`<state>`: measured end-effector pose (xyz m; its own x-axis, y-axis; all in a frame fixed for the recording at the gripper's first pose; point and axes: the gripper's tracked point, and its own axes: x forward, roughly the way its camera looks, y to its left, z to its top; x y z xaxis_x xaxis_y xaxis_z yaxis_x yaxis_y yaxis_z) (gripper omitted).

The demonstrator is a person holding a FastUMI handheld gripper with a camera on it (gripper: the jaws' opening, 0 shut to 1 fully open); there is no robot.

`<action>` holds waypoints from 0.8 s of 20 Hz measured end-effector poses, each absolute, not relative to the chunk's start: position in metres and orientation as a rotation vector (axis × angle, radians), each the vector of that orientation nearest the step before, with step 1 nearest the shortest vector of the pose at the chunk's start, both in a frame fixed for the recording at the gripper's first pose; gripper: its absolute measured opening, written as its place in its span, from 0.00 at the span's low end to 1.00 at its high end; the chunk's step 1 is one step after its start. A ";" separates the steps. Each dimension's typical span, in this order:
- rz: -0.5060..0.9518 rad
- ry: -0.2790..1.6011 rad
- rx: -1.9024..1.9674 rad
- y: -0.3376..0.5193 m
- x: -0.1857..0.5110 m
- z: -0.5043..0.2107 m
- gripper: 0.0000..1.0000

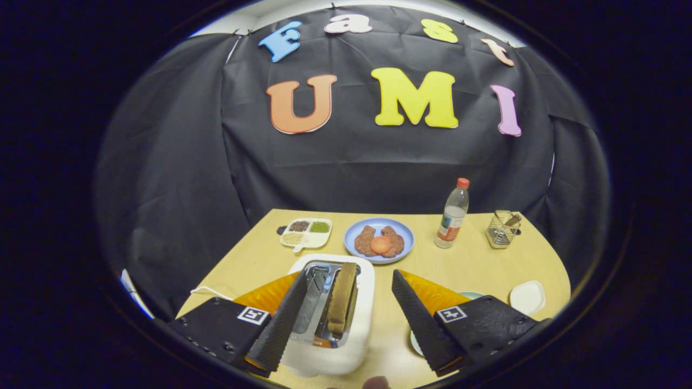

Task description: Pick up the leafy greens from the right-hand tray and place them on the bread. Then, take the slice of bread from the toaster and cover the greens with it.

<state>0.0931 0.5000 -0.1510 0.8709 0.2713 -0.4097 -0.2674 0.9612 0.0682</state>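
Bread slice (343, 297) stands upright in the right slot of the white toaster (331, 316), low in the frame between the 2 fingers. The gripper (348, 281) is spread wide, holding nothing, its left finger (281, 319) over the toaster. Farther up the wooden table (476, 265) sits a blue plate (379, 240).

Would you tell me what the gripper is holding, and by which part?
Nothing: the gripper is open, its fingers straddling the bread slice in the toaster.
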 end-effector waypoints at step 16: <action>0.347 0.501 0.024 0.516 0.091 -0.152 0.01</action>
<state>0.0909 0.5163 -0.1519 0.8201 0.3315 -0.4665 -0.3199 0.9414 0.1067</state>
